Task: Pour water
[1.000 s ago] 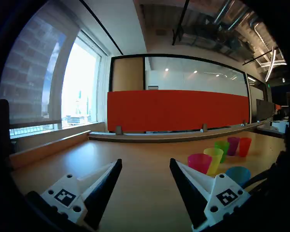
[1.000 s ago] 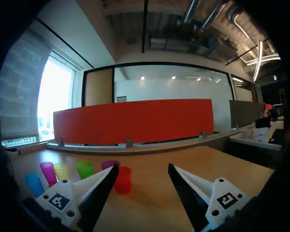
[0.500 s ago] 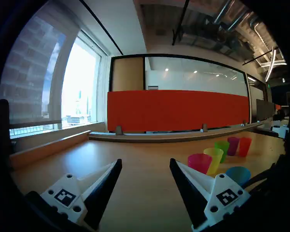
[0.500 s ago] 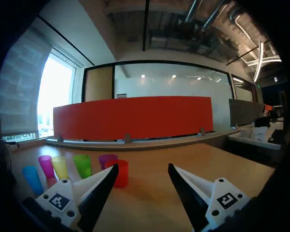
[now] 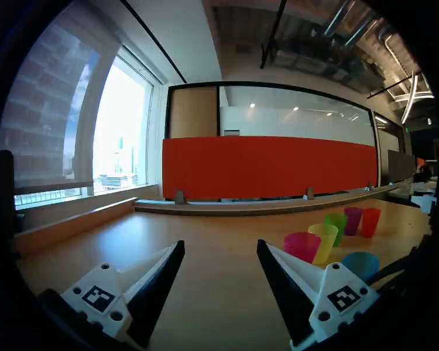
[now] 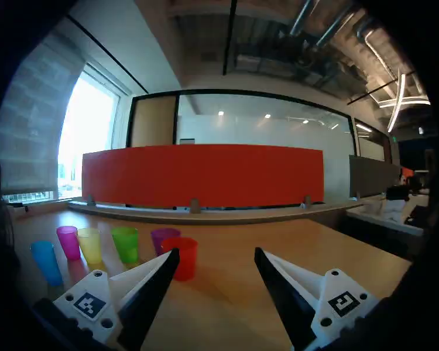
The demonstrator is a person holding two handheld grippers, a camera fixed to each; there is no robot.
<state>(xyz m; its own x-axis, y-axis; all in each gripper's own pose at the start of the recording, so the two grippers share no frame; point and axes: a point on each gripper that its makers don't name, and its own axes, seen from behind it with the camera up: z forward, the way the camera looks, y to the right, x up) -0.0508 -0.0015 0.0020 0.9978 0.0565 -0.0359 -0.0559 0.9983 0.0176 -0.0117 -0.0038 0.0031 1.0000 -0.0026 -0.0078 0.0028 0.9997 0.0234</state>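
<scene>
The left gripper point(image 5: 220, 242) hangs low over the desk point(image 5: 208, 225). Its jaws stand wide open with nothing between them, only bare wood showing in the gap. In the left gripper view, six plastic cups stand upright on the desk, off to the right of the jaws. The pink cup point(image 5: 302, 245) is nearest, just behind the tip of the right-hand finger, and the yellow cup point(image 5: 325, 237) is close beside it. The green cup point(image 5: 337, 224), purple cup point(image 5: 353, 219) and red cup point(image 5: 370, 221) follow farther back. The blue cup point(image 5: 360, 264) sits nearer the camera, partly hidden by that same finger.

The right gripper point(image 6: 216, 250) also has its jaws spread wide and holds nothing. In the right gripper view, the cups stand to the left of the jaws. The red cup point(image 6: 184, 257) is partly behind the tip of the left-hand finger, at the edge of the gap. The purple cup point(image 6: 163, 236) is just behind it, and the green cup point(image 6: 126, 243), yellow cup point(image 6: 91, 244), pink cup point(image 6: 68, 241) and blue cup point(image 6: 44, 261) trail away leftward. Whether any cup holds water cannot be told.

A long red divider point(image 6: 202, 175) runs along the far edge of the desk point(image 6: 313, 245), with a bright window point(image 6: 85, 140) to its left.
</scene>
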